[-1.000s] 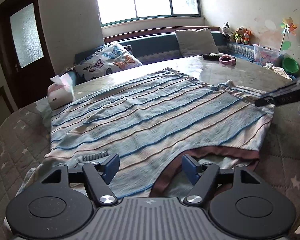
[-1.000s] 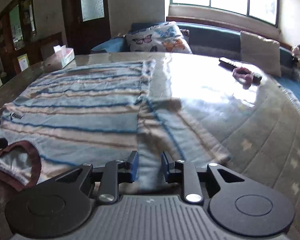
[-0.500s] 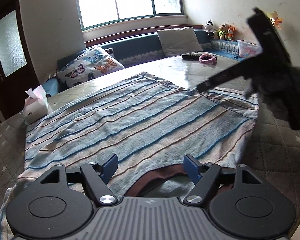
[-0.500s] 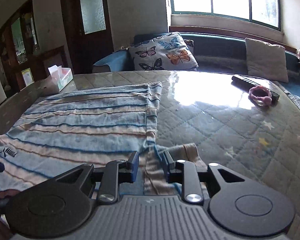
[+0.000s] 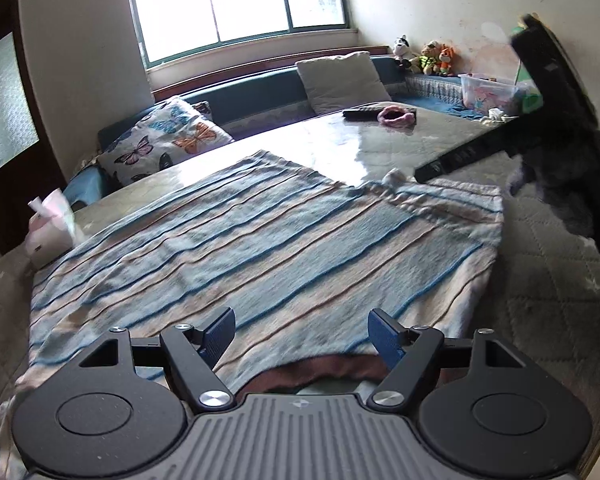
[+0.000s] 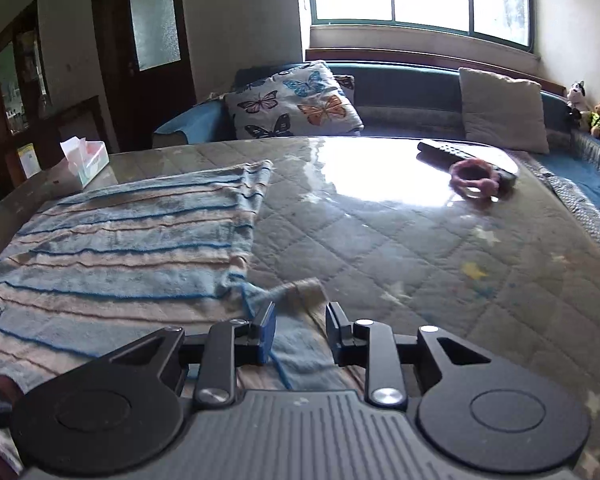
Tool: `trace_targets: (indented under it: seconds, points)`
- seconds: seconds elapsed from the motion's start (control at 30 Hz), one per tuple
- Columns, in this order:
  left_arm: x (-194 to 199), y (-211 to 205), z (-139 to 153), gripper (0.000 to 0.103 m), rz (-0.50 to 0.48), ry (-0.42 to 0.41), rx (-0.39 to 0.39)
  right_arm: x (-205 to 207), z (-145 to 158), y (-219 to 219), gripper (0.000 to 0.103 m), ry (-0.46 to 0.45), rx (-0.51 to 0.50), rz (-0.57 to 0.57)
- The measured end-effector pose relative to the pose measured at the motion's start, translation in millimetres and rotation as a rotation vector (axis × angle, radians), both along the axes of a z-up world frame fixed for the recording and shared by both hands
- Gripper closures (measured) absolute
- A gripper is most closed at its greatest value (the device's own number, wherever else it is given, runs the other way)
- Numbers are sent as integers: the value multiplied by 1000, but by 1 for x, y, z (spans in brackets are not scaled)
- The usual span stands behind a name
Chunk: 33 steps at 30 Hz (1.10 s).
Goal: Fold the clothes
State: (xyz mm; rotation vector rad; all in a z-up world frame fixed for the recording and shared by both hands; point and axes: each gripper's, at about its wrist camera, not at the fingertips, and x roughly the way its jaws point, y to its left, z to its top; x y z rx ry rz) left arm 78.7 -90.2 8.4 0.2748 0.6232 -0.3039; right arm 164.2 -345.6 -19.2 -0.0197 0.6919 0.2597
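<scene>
left gripper (image 5: 302, 332): jaws apart, empty | right gripper (image 6: 300, 322): narrow gap, blue-striped knit sweater's (image 5: 260, 240) sleeve (image 6: 296, 340) between, grip unclear; nearer.

The quilted, glossy-covered worktop (image 6: 400, 240) lies bare to the right of the blue-and-beige striped garment (image 5: 260, 240), giving wide free passage there. At its far edge a black remote control (image 6: 464, 154) and a pink fuzzy ring (image 6: 474, 176) touch each other. A white tissue box (image 6: 86, 162) stands at the far left corner, just beyond the garment.
</scene>
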Motion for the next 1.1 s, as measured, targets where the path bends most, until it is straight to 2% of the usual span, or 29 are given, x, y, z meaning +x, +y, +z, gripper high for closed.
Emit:
trace_targets:
  seconds: [0.2,0.37,0.6,0.77,0.83,0.9,1.1]
  points:
    - [10,-29,-6,26,-46,9,0,-31,-8,-21,75,9,-74,-22]
    - [13,-46,-17,26,-77,30,20,-46,-11,-39,73,3,-75,-77]
    - [16,-50,-18,26,-64,29,17,-50,-16,-56,72,25,9,-141]
    - [20,-51,-19,26,-45,34,16,-55,-17,-56,73,18,23,-167]
    - [19,-52,-19,26,-45,36,19,-56,-17,-54,80,13,11,-167]
    - [17,-51,-19,26,-45,34,19,-56,-15,-54,92,7,22,-169]
    - [15,-42,-15,26,-16,23,7,-60,1,-52,97,-39,58,-165]
